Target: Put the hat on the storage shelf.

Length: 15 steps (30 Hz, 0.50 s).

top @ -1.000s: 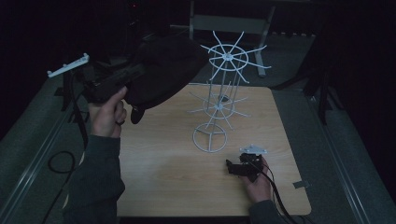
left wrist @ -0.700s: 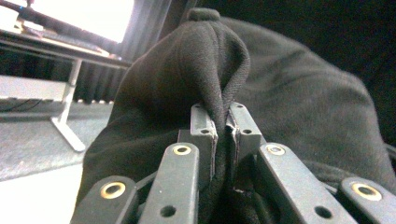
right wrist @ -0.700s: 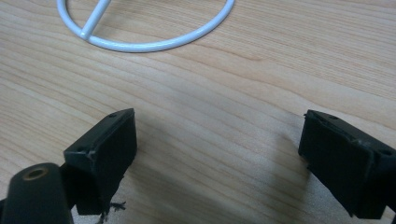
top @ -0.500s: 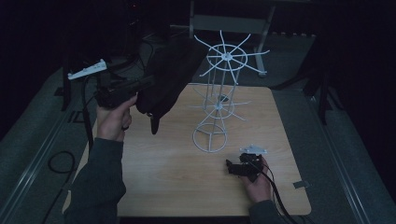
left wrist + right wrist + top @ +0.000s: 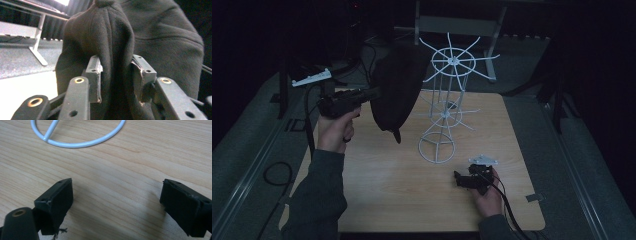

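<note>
- Left claw [image 5: 116, 75]: jaws just been opening, dark cap [image 5: 394, 90] fabric bunched between them, pads loose.
- Cap hangs on white wire rack [image 5: 447, 107], far-left of worktop [image 5: 387, 190].
- Right claw [image 5: 116, 202]: jaws apart, empty, near-right edge.

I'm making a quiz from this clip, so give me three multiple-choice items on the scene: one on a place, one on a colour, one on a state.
1. Where does the black hat hang?
A. On the rack's top arms
B. Flat on the table
C. On the rack's ring base

2. What colour is the wire rack?
A. Red
B. White
C. Black

3. How is the right claw?
A. Shut on the hat
B. Shut on the rack
C. Open, with nothing in it

Answers:
1. A: the high view shows the hat up by the top spokes, off the table.
2. B: its wires show white.
3. C: its jaws stand wide over bare wood.
</note>
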Available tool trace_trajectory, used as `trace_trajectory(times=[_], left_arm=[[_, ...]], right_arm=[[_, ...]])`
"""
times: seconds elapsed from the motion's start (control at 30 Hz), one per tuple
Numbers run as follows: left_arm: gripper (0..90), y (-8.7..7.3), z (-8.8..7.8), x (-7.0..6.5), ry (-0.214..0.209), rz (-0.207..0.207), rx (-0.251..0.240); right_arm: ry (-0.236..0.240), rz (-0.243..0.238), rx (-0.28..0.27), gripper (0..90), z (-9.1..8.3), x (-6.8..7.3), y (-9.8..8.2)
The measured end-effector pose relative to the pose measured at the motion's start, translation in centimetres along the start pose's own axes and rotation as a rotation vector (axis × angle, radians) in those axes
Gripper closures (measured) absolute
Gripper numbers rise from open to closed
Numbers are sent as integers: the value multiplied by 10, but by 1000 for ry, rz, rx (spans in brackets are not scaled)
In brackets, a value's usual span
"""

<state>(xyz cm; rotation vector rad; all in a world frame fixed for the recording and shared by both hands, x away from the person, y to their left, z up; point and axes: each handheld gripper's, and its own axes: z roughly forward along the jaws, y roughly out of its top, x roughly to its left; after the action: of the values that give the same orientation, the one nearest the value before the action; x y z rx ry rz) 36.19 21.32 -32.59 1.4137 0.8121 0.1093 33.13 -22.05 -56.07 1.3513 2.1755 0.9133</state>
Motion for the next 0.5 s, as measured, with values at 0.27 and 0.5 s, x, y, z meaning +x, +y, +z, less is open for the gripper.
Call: trace_trajectory(times=[0.27,0.5], left_arm=[[490,6,-12,-2,-1,6,-60],[479,6,-17,-1,46,29,-41]], right_arm=[[0,0,0,111,0,0,0],[2,1,0,111,0,0,0]])
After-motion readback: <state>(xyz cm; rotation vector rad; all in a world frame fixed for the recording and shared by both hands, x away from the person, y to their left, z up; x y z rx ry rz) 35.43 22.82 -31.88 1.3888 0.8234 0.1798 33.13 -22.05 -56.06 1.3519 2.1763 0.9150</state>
